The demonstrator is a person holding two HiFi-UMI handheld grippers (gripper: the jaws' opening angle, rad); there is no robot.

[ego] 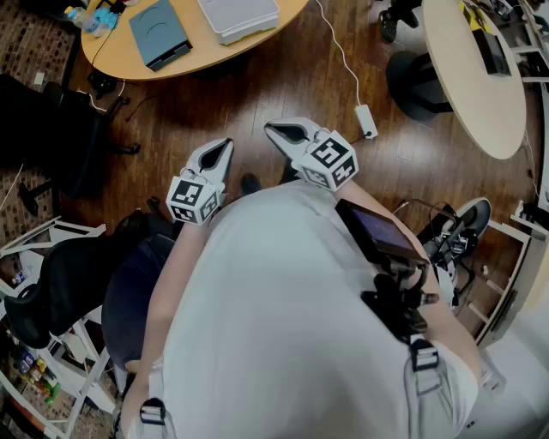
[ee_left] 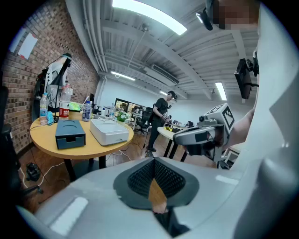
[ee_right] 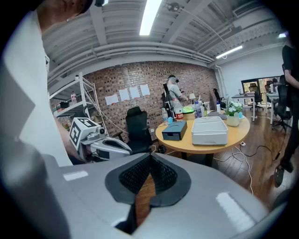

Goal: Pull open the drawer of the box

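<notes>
The box with the drawer is a blue-grey case (ego: 159, 33) on the round wooden table (ego: 120, 56) at the far left; its drawer front faces me and looks shut (ee_left: 70, 134) (ee_right: 175, 130). Both grippers hover at chest height over the floor, far short of the table. My left gripper (ego: 226, 146) (ee_left: 153, 168) is shut with nothing between its pads. My right gripper (ego: 273, 129) (ee_right: 149, 161) is likewise shut and empty, just right of the left one. Each gripper shows in the other's view: the right gripper's body (ee_left: 201, 135) and the left gripper's body (ee_right: 110, 145).
A white flat box (ego: 238, 15) lies beside the blue-grey case, with bottles (ee_left: 65, 103) behind. A second round table (ego: 472, 77) stands at right. A cable with adapter (ego: 366, 120) crosses the wooden floor. Black chairs (ego: 51, 283) (ee_right: 138, 126) and a standing person (ee_left: 161, 119) are nearby.
</notes>
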